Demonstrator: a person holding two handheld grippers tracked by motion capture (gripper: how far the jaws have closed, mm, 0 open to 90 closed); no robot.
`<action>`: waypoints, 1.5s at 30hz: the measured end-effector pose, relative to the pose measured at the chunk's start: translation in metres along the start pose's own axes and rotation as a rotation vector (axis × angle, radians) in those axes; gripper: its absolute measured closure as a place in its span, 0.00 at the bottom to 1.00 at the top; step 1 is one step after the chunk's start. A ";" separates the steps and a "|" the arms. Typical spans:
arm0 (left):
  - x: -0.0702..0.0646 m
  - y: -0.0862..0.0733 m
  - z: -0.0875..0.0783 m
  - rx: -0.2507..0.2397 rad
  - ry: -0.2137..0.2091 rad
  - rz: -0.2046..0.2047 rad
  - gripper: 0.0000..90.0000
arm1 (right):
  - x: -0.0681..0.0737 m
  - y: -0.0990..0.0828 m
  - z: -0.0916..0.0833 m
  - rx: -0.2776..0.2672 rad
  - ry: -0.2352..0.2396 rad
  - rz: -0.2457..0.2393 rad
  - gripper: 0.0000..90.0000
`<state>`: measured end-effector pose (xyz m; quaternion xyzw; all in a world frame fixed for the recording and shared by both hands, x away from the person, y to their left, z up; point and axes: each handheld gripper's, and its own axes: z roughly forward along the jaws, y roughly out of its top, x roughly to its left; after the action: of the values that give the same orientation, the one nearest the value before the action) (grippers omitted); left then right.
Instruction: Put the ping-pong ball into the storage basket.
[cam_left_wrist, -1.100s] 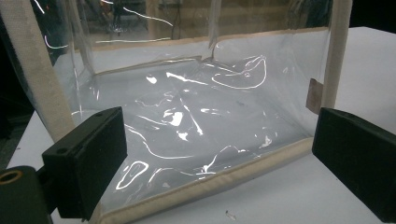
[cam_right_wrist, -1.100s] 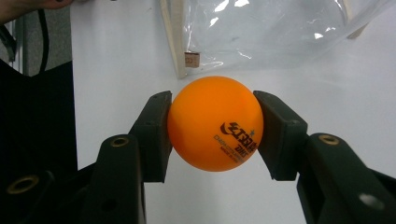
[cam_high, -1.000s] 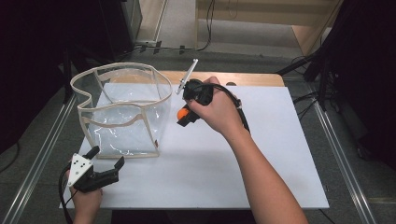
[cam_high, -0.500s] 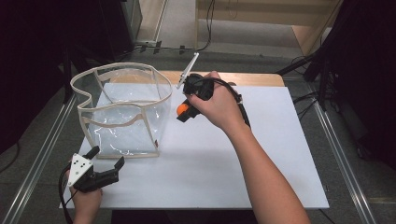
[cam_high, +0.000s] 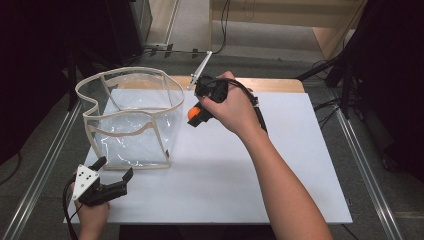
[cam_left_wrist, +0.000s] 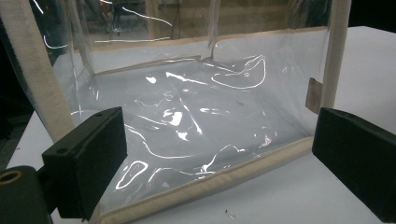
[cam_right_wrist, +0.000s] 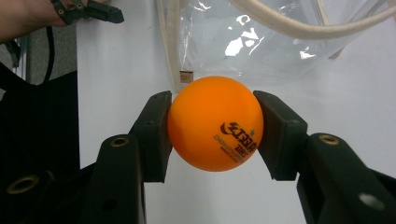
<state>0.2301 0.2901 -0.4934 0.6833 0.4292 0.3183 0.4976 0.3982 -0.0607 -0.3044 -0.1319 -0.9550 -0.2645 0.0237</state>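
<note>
Right gripper view: fingers (cam_right_wrist: 156, 135) clamp orange ball (cam_right_wrist: 215, 123).

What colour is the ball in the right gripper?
The ball is orange with dark print, clearest in the right gripper view.

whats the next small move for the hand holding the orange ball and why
Probably carry the orange ball sideways over the clear bag's open rim. The right gripper is shut on the ball just beside the bag's near wall, not yet above the opening, and the left gripper waits open at the bag's base.
</note>
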 end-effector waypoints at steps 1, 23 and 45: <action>0.000 0.000 0.000 0.002 0.000 0.002 0.04 | 0.000 0.000 0.000 -0.003 0.001 0.001 0.53; 0.000 0.000 0.000 -0.001 -0.001 -0.004 0.04 | -0.008 0.016 -0.010 -0.015 0.001 -0.007 0.53; 0.000 0.000 0.000 -0.004 -0.004 0.000 0.04 | -0.011 0.030 -0.014 -0.022 0.000 -0.011 0.53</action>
<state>0.2303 0.2902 -0.4934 0.6828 0.4276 0.3178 0.5000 0.4167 -0.0460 -0.2784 -0.1267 -0.9528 -0.2750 0.0209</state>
